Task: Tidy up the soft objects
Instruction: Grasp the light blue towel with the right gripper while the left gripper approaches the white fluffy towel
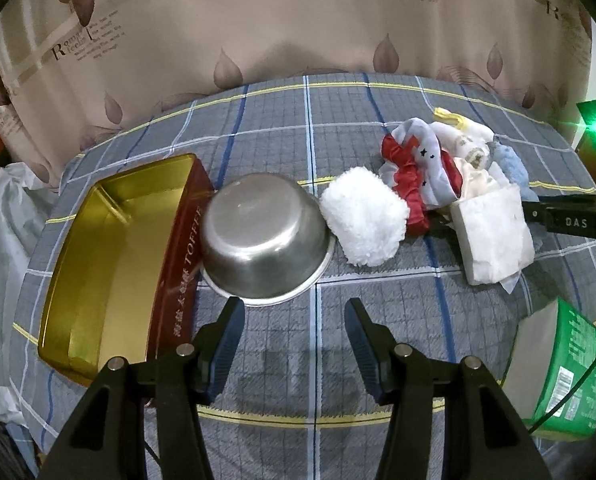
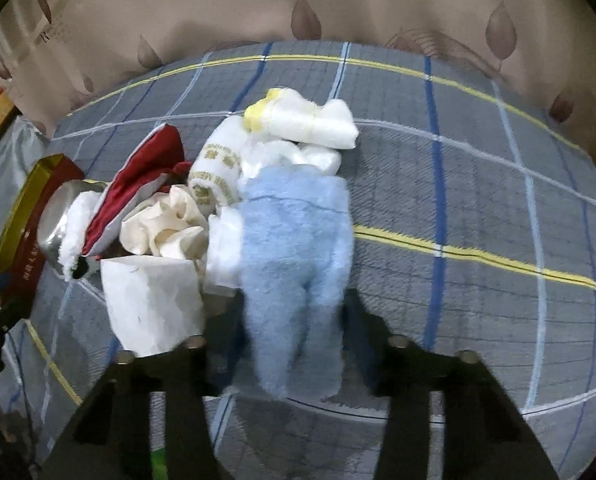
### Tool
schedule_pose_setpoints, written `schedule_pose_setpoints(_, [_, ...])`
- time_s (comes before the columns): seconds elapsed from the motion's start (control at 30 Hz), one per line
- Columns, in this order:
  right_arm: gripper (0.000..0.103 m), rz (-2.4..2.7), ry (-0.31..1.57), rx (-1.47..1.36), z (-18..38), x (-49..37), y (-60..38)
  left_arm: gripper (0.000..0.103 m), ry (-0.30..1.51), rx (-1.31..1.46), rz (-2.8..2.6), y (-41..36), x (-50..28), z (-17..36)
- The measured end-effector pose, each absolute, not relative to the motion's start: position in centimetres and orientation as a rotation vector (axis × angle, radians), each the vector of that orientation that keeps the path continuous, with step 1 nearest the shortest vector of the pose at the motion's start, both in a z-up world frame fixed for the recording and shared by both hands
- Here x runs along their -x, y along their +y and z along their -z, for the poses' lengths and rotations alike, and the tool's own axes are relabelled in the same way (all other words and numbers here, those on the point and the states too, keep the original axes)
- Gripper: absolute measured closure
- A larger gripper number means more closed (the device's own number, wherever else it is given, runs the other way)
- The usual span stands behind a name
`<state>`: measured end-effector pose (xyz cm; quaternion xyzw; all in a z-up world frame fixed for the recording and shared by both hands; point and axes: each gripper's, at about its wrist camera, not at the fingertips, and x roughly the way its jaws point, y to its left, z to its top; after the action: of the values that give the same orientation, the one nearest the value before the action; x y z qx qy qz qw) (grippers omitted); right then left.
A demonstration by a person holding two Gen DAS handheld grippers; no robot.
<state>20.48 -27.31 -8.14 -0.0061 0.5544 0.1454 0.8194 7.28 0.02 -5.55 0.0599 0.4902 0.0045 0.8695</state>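
Note:
A pile of soft things lies on the plaid cloth: a fluffy white pad [image 1: 363, 216], a red scrunchie [image 1: 407, 184], a white tissue pack [image 1: 493, 232], rolled white towels [image 2: 218, 168] and a cream scrunchie [image 2: 170, 224]. My left gripper [image 1: 294, 320] is open and empty, just in front of an upturned steel bowl [image 1: 264, 240]. A fluffy light-blue cloth [image 2: 298, 264] sits between the fingers of my right gripper [image 2: 294, 332]; the fingers stand apart on either side of it, blurred. The right gripper's body shows at the right edge of the left wrist view [image 1: 569, 220].
An open gold-lined red toffee tin [image 1: 114, 268] lies left of the bowl. A green pack [image 1: 569, 380] sits at the table's right front. A leaf-print curtain [image 1: 298, 28] hangs behind the table. White plastic bags [image 1: 2, 240] lie off the left edge.

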Motion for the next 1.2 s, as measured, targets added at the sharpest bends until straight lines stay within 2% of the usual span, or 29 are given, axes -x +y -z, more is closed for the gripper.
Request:
schedule_pose_setpoints(0.1, [0.075, -0.316, 1.15, 0.01, 7.6, -20.0, -27.7, 0.05, 1.026, -0.119, -0.004, -0.2, -7.6, 5.3])
schedule_pose_setpoints(0.2, [0.077, -0.299, 1.113, -0.015, 6.9, -19.4, -28.7, 0.05, 1.034, -0.113, 0.004, -0.3, -8.0, 5.1])
schedule_pose_setpoints(0.57, [0.077, -0.204, 1.069, -0.182, 6.4, -16.3, -34.4, 0.049, 1.093, -0.049, 0.117, -1.5, -10.2, 3.7])
schedule_pose_setpoints(0.67, [0.077, -0.189, 1.063, -0.231, 6.6, -15.6, -35.4, 0.047, 1.118, -0.051, 0.143, -2.2, -11.0, 3.6])
schedule_pose_setpoints(0.7, [0.077, -0.189, 1.062, -0.246, 6.7, -15.5, -35.6, 0.043, 1.127, -0.051, 0.148, -2.4, -11.3, 3.7])
schedule_pose_setpoints(1.2, [0.076, -0.199, 1.065, -0.216, 7.2, -15.1, -35.0, 0.042, 1.225, -0.057, 0.128, -4.4, -15.1, 6.6])
